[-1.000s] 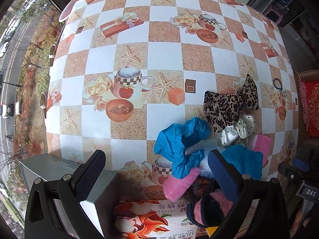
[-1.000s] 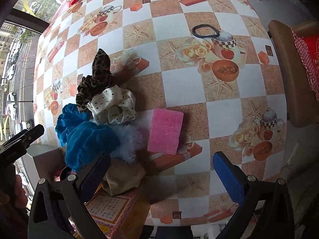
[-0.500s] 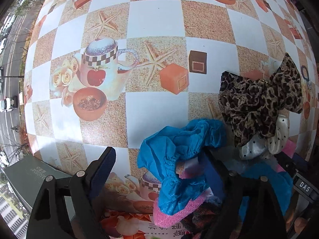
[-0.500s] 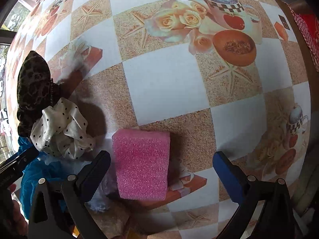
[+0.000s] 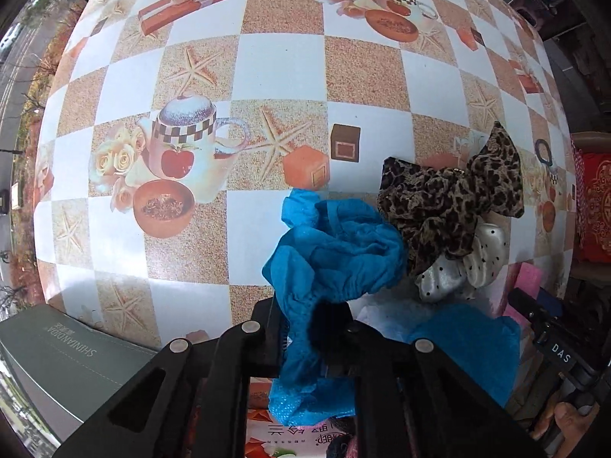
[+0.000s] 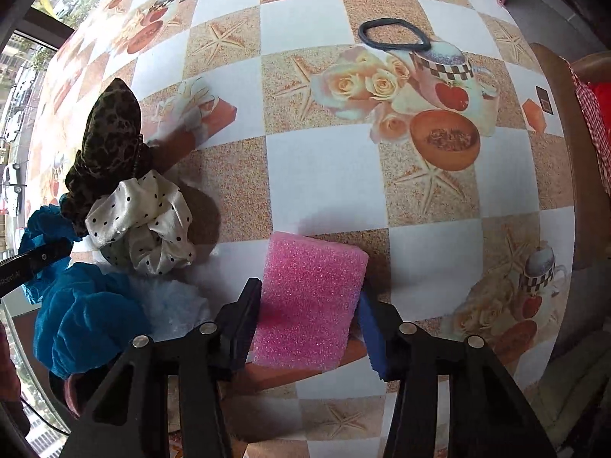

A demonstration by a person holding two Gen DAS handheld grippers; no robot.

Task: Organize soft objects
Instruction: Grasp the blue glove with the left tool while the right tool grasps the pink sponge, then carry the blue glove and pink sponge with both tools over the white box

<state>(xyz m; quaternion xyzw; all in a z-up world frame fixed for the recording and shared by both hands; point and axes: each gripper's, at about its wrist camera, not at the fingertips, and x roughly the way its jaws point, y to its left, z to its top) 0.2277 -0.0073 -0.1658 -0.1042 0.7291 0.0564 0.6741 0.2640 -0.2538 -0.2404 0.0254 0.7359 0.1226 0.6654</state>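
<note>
My left gripper (image 5: 305, 320) points straight down and is shut on a crumpled bright blue cloth (image 5: 336, 252), which bunches up between the jaws. Beside it lie a leopard-print scrunchie (image 5: 450, 198), a white polka-dot scrunchie (image 5: 469, 263) and a second blue fabric piece (image 5: 469, 343). In the right wrist view a pink sponge (image 6: 309, 297) lies flat on the checkered tablecloth (image 6: 324, 171). My right gripper (image 6: 309, 324) is closing around it, with both pads against the sponge's sides. A pale fluffy piece (image 6: 172, 305) lies to the sponge's left.
A grey-green box (image 5: 65, 362) stands at the table's near left edge. A printed carton (image 5: 290, 435) sits under the left gripper. A black hair tie (image 6: 393, 34) lies farther out. A chair with a red cushion (image 5: 595, 206) stands past the right edge.
The left gripper came down over the blue cloth and its wide jaws closed on it. The right gripper sank toward the pink sponge and its jaws drew in against both sides.
</note>
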